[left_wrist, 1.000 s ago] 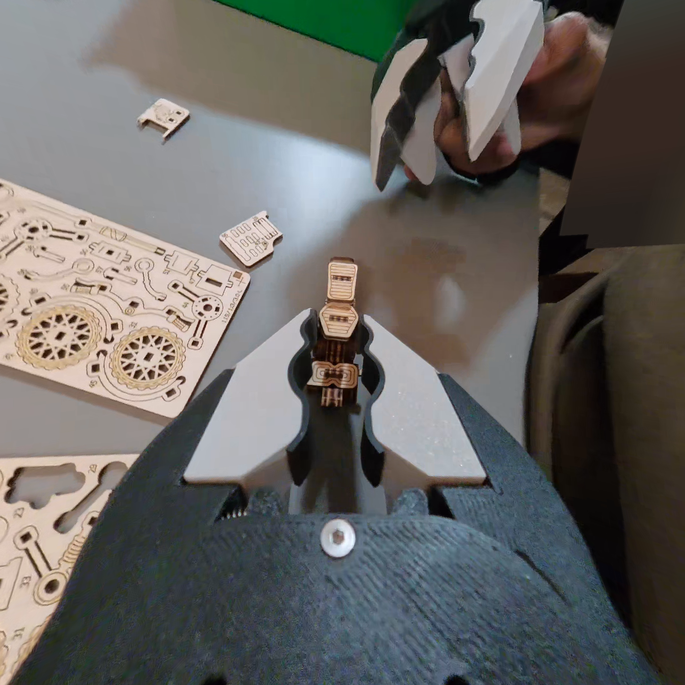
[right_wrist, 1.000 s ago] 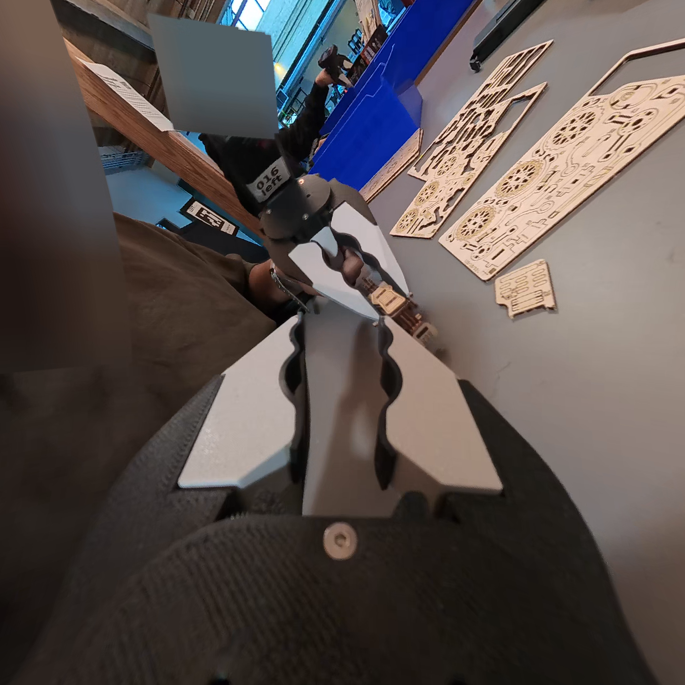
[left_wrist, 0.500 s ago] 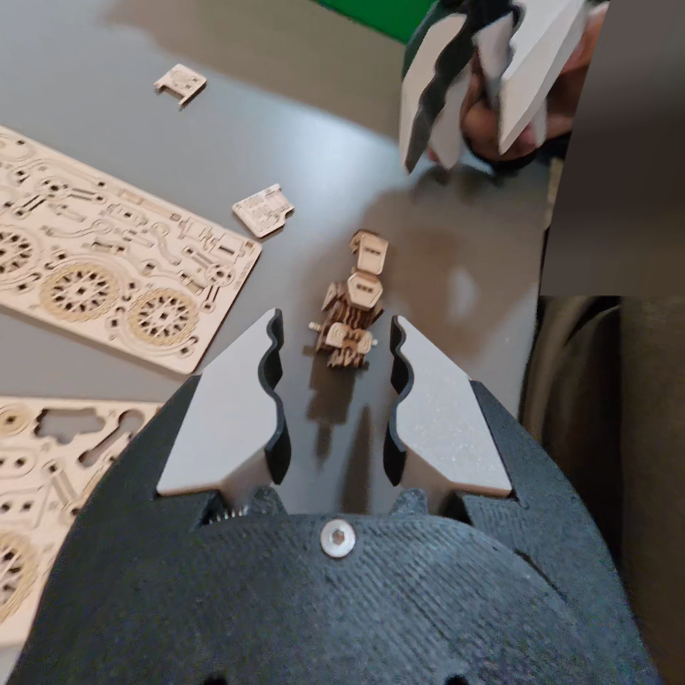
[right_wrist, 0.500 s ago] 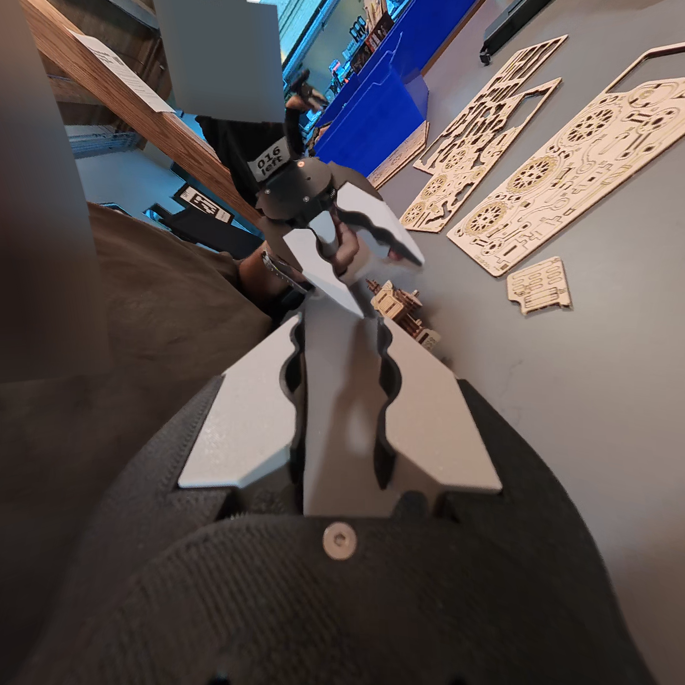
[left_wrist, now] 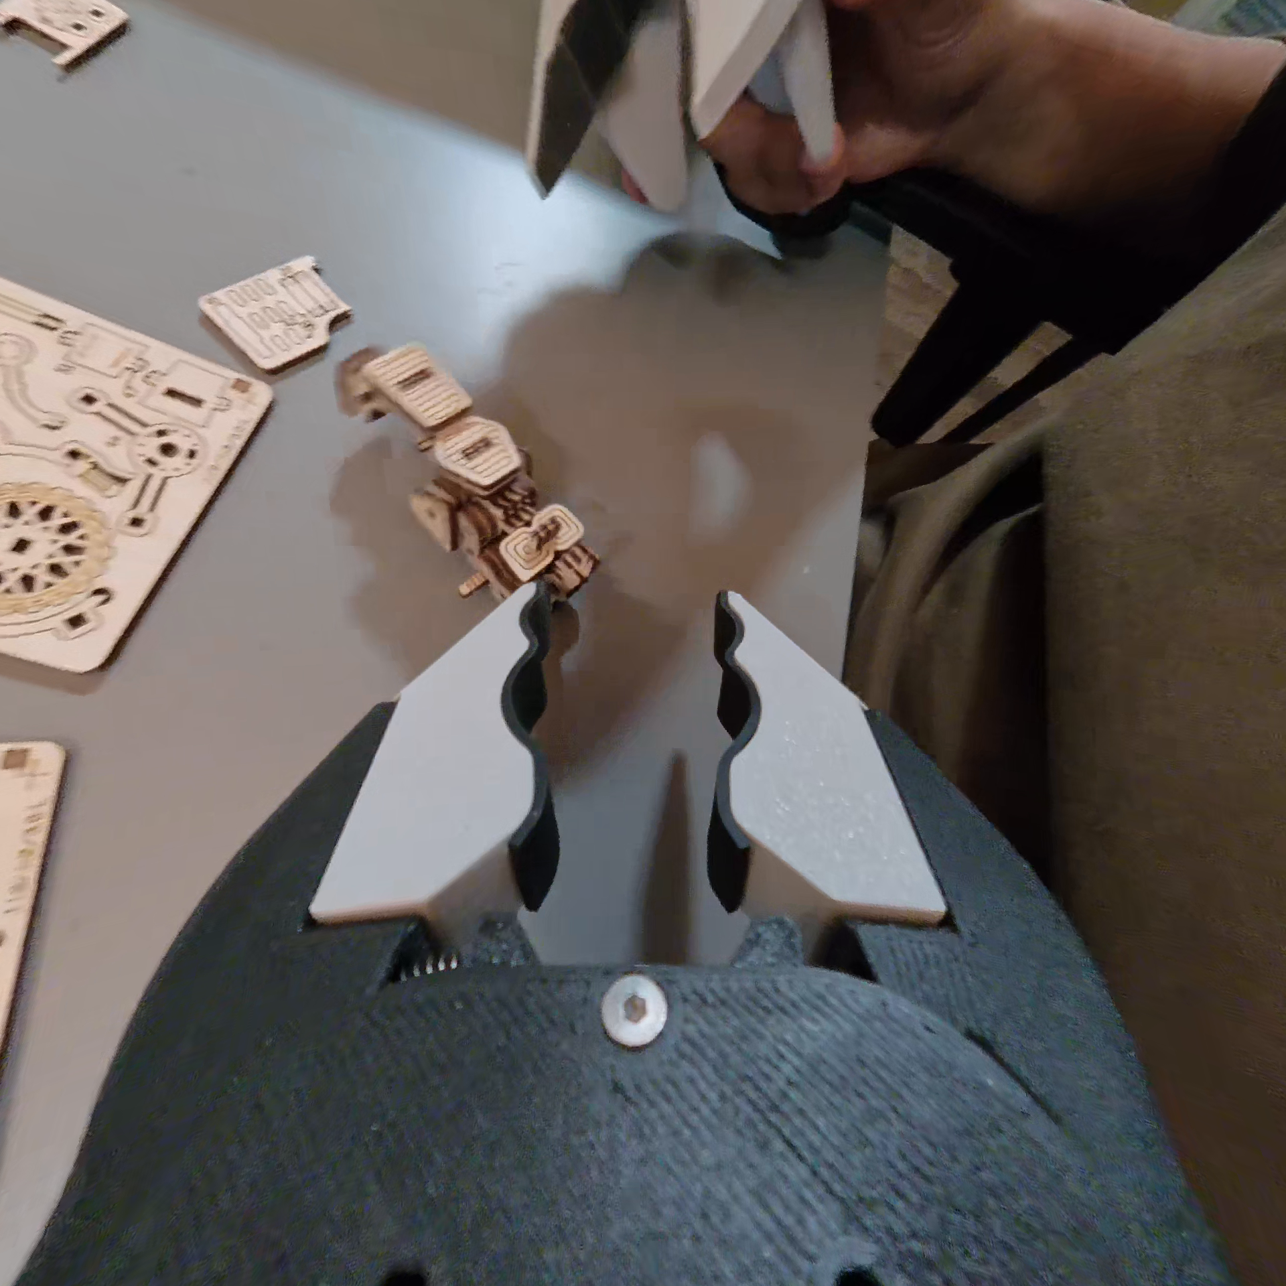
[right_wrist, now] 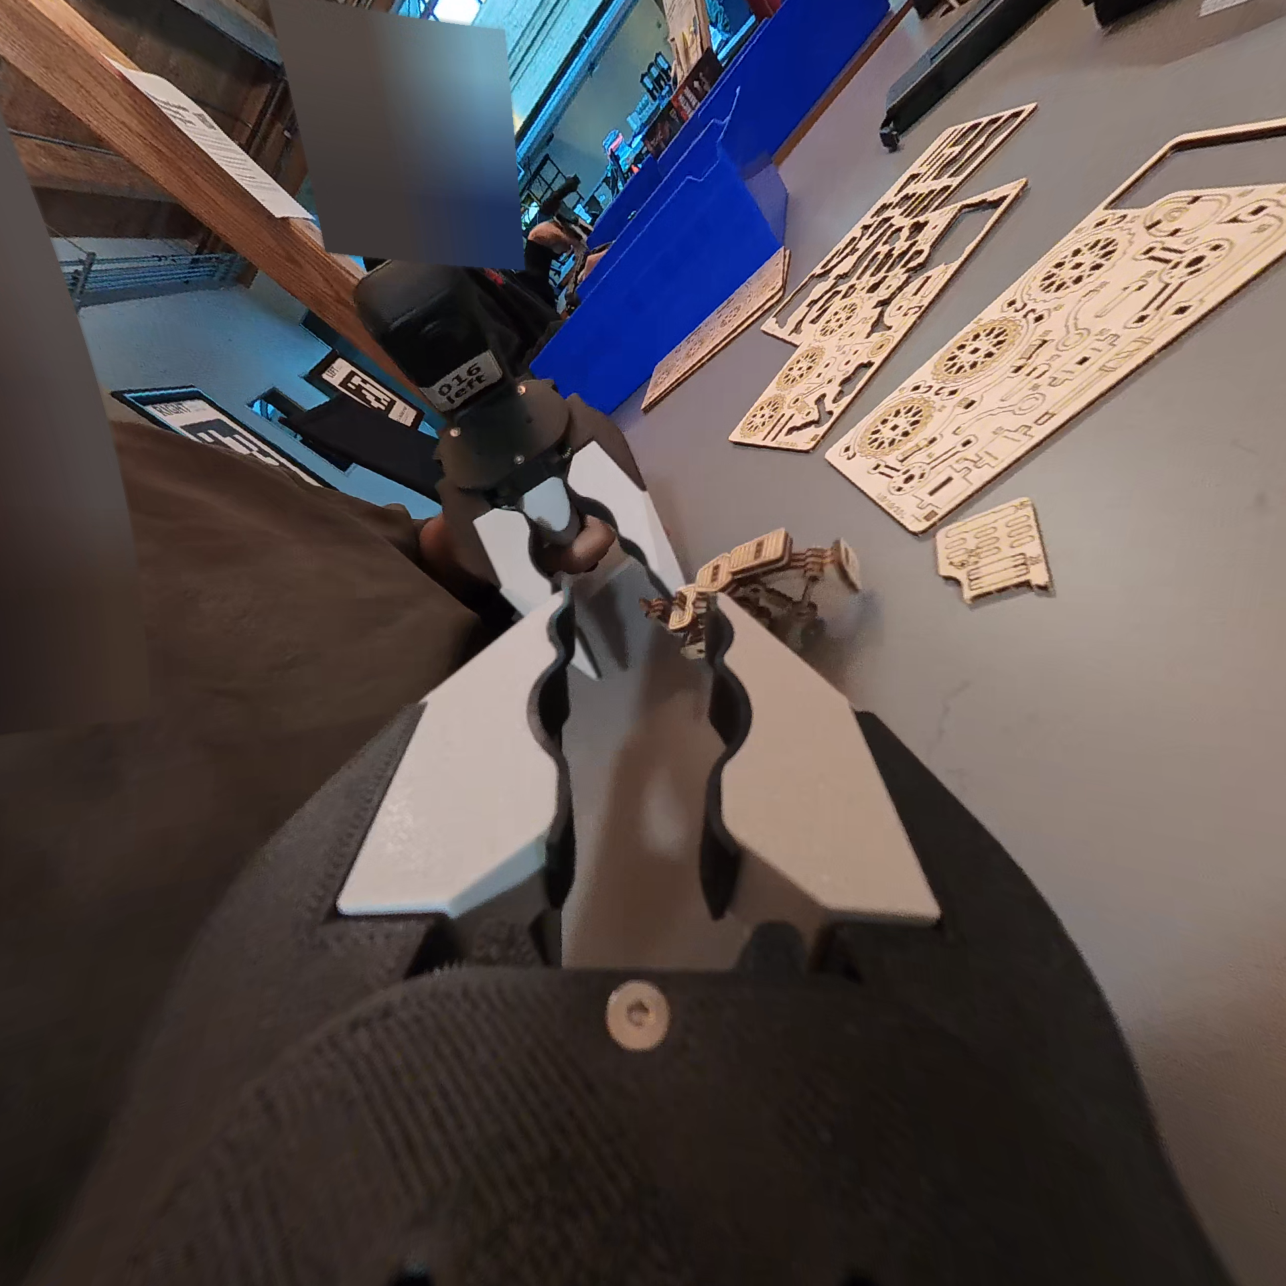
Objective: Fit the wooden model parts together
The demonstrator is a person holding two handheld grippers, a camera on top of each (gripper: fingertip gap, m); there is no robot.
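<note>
Wooden model (left_wrist: 480,480): 1 part-built piece, lying free on grey worktop (left_wrist: 209,174). Left claw (left_wrist: 630,602) and right claw (right_wrist: 640,612) both apart, empty. Step: between fittings; next likely needs picking the loose part (left_wrist: 275,321).

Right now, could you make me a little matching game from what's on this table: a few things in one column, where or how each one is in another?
Things:
1. left tool
2. wooden model
3. small loose part
4. uncut wheel sheet

States:
A. flat, between sheet and model
B. open, empty
C. lying free on the grey table
D. parts not yet punched out

Pairs: 1-B, 2-C, 3-A, 4-D
</note>
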